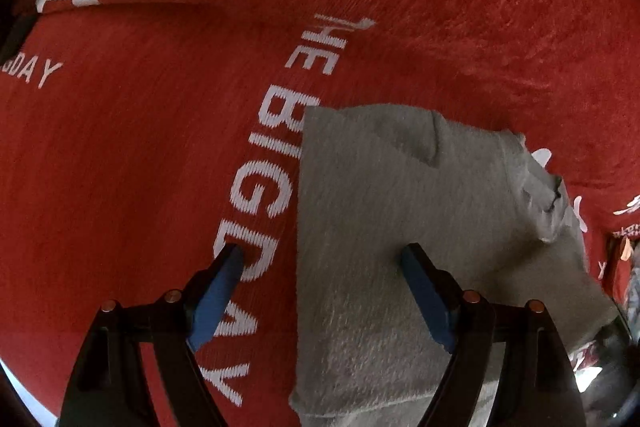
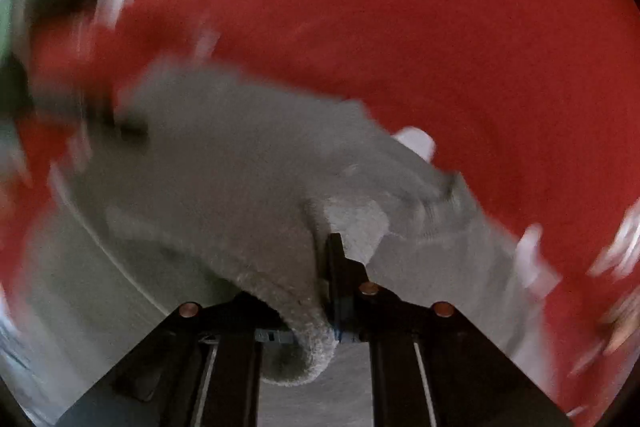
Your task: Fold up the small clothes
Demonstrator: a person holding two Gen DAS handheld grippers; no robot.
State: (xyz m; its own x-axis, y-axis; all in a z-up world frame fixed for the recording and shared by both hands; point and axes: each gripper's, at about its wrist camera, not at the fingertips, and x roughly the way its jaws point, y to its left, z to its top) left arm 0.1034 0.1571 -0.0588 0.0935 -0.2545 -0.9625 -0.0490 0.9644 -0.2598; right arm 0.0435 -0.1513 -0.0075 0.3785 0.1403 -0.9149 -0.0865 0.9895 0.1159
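Grey garment (image 1: 400, 227) lying on red printed cloth (image 1: 160, 147). Left gripper (image 1: 324, 251) hovering spread above it, straddling garment's straight left edge: one finger over red cloth, other over grey fabric; long axis running away from gripper. Right gripper (image 2: 320, 267) pinching bunched grey fold (image 2: 304, 307), jaws pressed together on it; view blurred.

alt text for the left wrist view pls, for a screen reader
The open left gripper points down over a gray garment lying on a red cloth printed with white "THE BIG DAY" lettering. One blue-padded finger sits over the garment, the other over the lettering beside its straight left edge. Whether either pad touches the fabric cannot be told.
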